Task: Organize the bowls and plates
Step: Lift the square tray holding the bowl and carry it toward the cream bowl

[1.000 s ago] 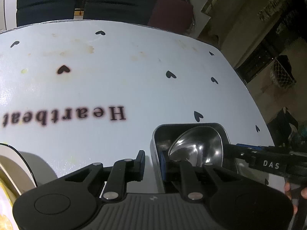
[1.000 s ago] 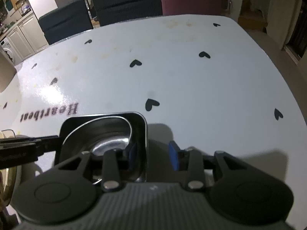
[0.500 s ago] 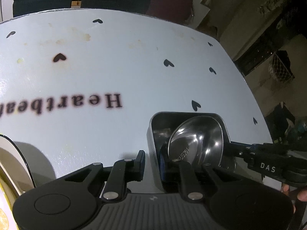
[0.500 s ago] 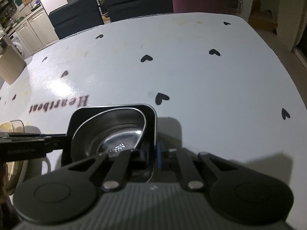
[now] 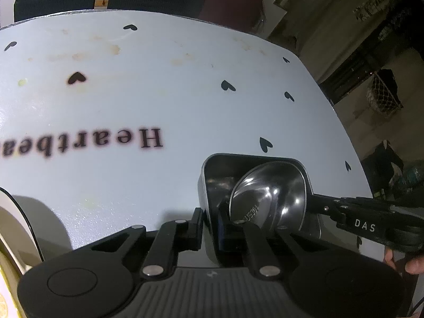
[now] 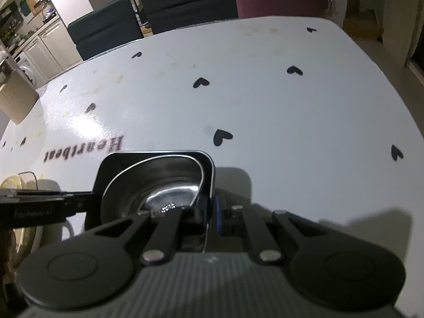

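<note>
Gripped from both sides to share the load: square dark metal container [image 5: 254, 185] with round steel bowl [image 5: 267, 198] nested inside, at six o'clock on the white heart-printed worktop [image 5: 159, 100]. Left hand-held gripper [image 5: 209, 225] just closing, clenched on its nine-o'clock wall; right hand-held gripper [image 6: 209, 212] clamped at three o'clock. Both pitched steeply downward.

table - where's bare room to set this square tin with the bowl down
Free: the table beyond the square tin, past the Heartbeat lettering. Also its right side. Crowded: the near left, by the plate.
</note>
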The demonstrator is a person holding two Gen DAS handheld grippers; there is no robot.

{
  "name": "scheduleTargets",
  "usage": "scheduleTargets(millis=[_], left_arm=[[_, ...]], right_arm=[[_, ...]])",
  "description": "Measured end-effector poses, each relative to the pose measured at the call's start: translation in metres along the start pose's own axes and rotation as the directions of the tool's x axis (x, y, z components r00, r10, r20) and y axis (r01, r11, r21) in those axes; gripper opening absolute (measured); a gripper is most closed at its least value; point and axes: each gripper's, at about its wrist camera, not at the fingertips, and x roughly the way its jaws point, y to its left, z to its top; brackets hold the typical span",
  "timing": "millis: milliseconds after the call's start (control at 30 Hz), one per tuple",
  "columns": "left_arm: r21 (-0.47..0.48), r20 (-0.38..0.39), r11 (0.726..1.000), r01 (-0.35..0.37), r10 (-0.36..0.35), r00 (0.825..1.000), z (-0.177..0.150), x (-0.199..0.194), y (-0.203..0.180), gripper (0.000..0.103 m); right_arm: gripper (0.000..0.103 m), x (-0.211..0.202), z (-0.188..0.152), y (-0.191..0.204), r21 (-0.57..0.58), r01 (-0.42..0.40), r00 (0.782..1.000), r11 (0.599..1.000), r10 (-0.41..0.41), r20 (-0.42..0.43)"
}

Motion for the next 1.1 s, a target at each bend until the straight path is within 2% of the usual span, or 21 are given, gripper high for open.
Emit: scheduleTargets(millis=[200, 533, 800, 1100], left_arm=[[-0.024, -0.003, 1.000, 0.000, 0.000, 1.000, 0.000, 0.003, 0.002, 0.011], [-0.070, 0.030, 0.997, 0.030, -0.028, 0.999, 0.001, -0.006, 0.007, 0.011], [-0.104, 0.109, 0.991, 0.086, -0.075, 0.991, 0.004, -0.033, 0.011, 0.011], [-0.142, 0.200, 0.978, 0.151, -0.121, 0.972, 0.001, -0.076, 0.021, 0.009]], right_arm=[[0.008, 0.000, 0.000, 0.001, -0.008, 0.005, 1.000, 1.000, -0.005, -0.006], [0.007, -0.003, 0.000, -0.009, 0.061, -0.045, 0.999, 0.997, 0.045, 0.001], [0.007, -0.028, 0.002, -0.022, 0.156, -0.129, 0.989, 0.979, 0.115, 0.092], [0.007, -0.060, -0.001, -0.022, 0.189, -0.236, 0.961, 0.953, 0.201, 0.190]])
